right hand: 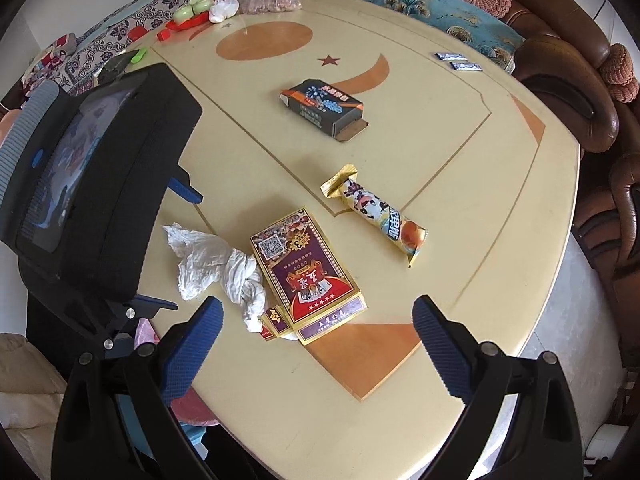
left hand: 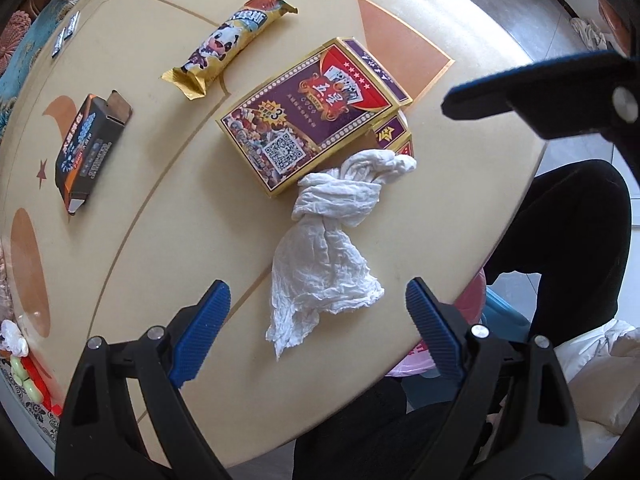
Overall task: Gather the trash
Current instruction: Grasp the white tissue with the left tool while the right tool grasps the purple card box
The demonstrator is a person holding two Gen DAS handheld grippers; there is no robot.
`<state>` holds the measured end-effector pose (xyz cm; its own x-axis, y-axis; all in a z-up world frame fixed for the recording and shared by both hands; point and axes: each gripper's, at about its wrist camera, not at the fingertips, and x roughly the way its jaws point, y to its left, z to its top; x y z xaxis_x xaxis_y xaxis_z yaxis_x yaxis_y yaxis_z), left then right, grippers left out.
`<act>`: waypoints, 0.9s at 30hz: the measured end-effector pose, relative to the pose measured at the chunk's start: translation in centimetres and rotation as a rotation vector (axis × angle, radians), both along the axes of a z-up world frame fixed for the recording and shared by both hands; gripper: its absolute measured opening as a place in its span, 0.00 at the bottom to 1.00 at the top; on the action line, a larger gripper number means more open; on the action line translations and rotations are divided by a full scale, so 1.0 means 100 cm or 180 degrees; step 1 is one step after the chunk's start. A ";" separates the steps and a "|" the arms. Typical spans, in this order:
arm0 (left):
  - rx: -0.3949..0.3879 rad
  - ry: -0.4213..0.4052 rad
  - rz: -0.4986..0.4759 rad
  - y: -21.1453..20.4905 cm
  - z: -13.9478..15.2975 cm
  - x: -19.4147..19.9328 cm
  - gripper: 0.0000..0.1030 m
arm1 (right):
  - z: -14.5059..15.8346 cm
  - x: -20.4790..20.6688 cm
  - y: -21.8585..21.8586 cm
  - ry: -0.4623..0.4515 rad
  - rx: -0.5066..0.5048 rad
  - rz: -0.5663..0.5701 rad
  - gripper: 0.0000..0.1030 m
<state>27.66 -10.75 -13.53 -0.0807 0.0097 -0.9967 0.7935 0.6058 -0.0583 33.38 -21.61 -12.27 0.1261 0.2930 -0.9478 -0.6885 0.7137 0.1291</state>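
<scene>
The table (right hand: pixel 460 184) is cream with orange shapes, the tissue (left hand: pixel 324 256) white, one box (right hand: pixel 308 276) purple and gold, the other box (right hand: pixel 324 110) black, the wrapper (right hand: pixel 380 216) gold.

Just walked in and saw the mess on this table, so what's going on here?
A person is clearing trash off the table with a gripper in each hand. The left gripper is open above the crumpled tissue; the right gripper is open near the card box. Neither holds anything. A snack wrapper and a small dark box lie untouched.
</scene>
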 end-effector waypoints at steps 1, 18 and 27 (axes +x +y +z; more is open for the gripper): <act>-0.0011 0.0033 0.0013 0.000 -0.003 0.001 0.85 | -0.005 0.002 0.002 0.0026 -0.0015 0.0028 0.90; -0.0124 0.0192 0.0085 0.009 -0.026 0.017 0.85 | -0.077 0.023 0.031 0.0332 -0.0211 0.0271 0.79; -0.0226 0.0201 0.0210 0.013 -0.023 0.028 0.79 | -0.075 0.022 0.031 0.0320 -0.0075 0.0259 0.73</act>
<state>30.45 -9.45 -15.82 -0.1415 -0.0682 -0.9876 0.7453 0.6492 -0.1516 35.60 -18.46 -19.78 0.0069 0.2759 -0.9612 -0.7286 0.6597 0.1842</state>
